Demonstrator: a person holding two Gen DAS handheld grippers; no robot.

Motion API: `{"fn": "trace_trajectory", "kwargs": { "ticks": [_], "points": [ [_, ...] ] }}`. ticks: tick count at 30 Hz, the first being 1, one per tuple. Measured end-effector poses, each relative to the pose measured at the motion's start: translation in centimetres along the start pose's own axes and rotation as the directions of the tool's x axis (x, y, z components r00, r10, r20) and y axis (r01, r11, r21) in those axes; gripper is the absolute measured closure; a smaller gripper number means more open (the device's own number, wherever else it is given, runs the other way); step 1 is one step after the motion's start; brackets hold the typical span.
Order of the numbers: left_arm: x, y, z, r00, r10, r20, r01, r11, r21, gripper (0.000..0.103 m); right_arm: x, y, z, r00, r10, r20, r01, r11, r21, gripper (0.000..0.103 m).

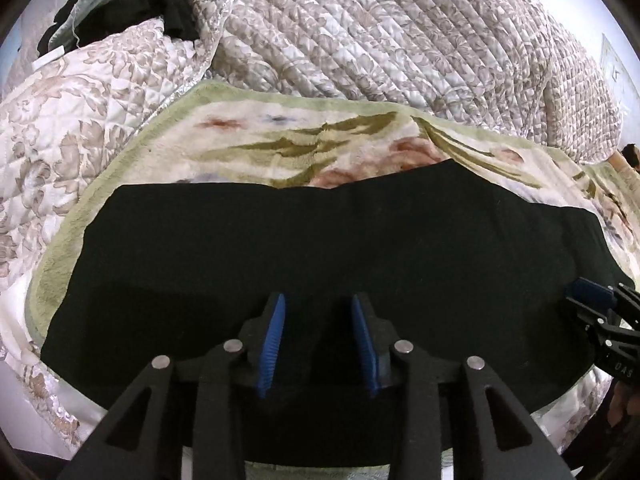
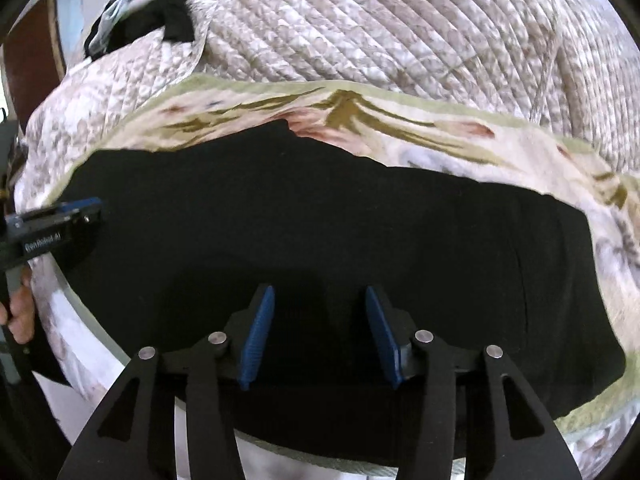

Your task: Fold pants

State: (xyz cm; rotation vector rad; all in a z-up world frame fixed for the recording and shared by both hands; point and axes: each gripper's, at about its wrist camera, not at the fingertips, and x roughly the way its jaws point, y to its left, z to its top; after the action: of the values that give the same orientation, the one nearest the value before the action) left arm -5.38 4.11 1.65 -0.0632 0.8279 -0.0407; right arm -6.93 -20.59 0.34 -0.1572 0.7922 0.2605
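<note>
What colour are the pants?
Plain black pants, no pattern visible; clearest in the left wrist view, against the floral blanket.

Soft even light, fisheye-warped edges, slight blur

Bed under quilted floral bedspread [image 1: 400, 40]; green-bordered floral fleece blanket [image 1: 280, 136] on top; dark clothes heap [image 1: 132, 12] behind.

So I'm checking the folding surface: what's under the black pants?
The black pants lie on a floral plush blanket with a green border, which shows around their edges and sits over a quilted bedspread. What lies directly beneath the pants' middle is covered.
</note>
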Motion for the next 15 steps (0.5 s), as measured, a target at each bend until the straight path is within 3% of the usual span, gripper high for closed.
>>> {"fn": "trace_trajectory", "kwargs": {
  "ticks": [7, 15],
  "points": [
    [-0.9, 0.1, -1.3, 1.0, 0.019, 0.019, -0.018, 1.0, -0.007, 0.056, -0.1, -0.1, -0.3, 1.0, 0.002, 0.021, -0.002, 1.0, 0.009, 0.052],
    [-2.5, 2.1, -1.6, 0.999, 0.04, 0.033, -0.039, 0.998, -0.049, 0.056, -0.1, -0.1, -0.4, 1.0, -0.009, 0.029, 0.008, 1.0, 0.003, 0.052]
  ]
}}
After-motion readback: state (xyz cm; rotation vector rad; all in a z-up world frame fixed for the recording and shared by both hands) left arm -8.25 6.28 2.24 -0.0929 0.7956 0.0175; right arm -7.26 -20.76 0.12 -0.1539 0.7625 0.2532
